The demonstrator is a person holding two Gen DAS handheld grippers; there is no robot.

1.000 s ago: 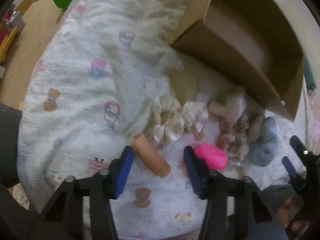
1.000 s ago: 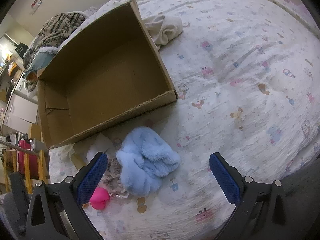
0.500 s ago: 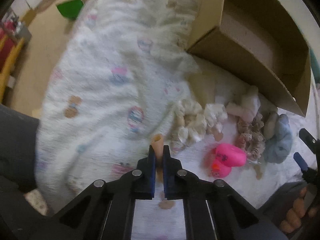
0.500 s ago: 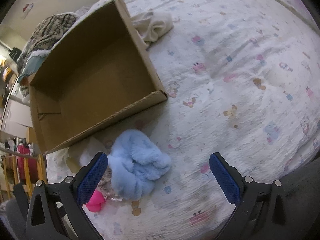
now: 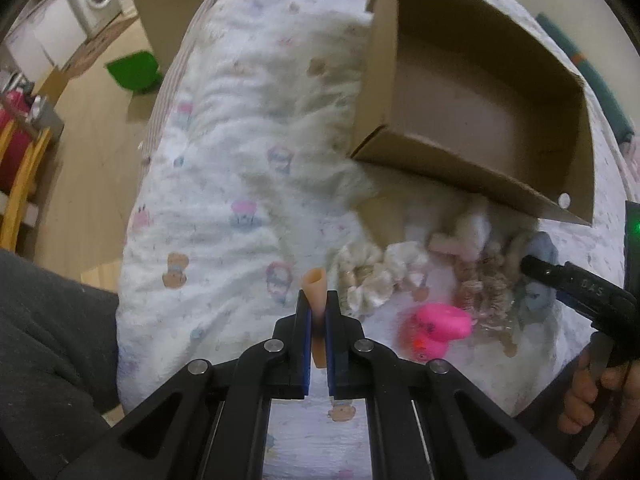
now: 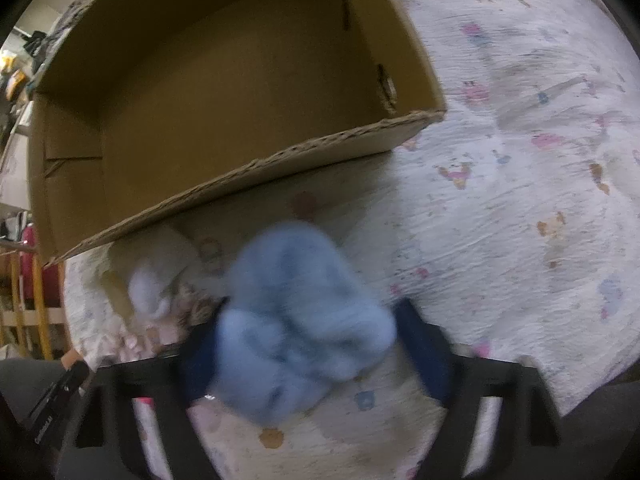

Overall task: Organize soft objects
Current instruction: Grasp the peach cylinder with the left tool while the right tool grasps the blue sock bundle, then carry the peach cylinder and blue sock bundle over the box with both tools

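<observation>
Blue pads of the left tongs (image 5: pixel 318 320) are seen clamped tight on a small peach-coloured soft tube (image 5: pixel 316 286), whose open end sticks up past the tips while its lower end hangs between the black arms. The tube is held clear of the white quilted bed cover printed with small pastel bears and cupcakes (image 5: pixel 224 184).

Just beyond the tube, a cream ruffled scrunchie (image 5: pixel 374 272) is laid on the cover, with a bright pink soft toy (image 5: pixel 440 326) to its right and a beige frilled scrunchie (image 5: pixel 484 284) past that. Pale fluffy pieces (image 5: pixel 468 232) are bunched against the near wall of an open brown cardboard box (image 5: pixel 472 160), which is set on the bed with nothing seen inside it.

The right tongs (image 6: pixel 316 356) have just been closing, and a light blue fluffy plush item (image 6: pixel 304 308) is found between their dark blue pads. The view is blurred, so it cannot be told for certain whether the pads are pressed into the plush; the left pad is seen against its side, the right pad just beside it. The plush is rested on the cover just in front of the box's corrugated near edge (image 6: pixel 248 172).

In the left wrist view, the right tongs are seen at the far right, gripped by a person's hand (image 5: pixel 592 396). A dark grey sleeve (image 5: pixel 52 340) is seen at the left edge, and a wooden floor with a green bin (image 5: pixel 134 70) is seen beyond the bed.
</observation>
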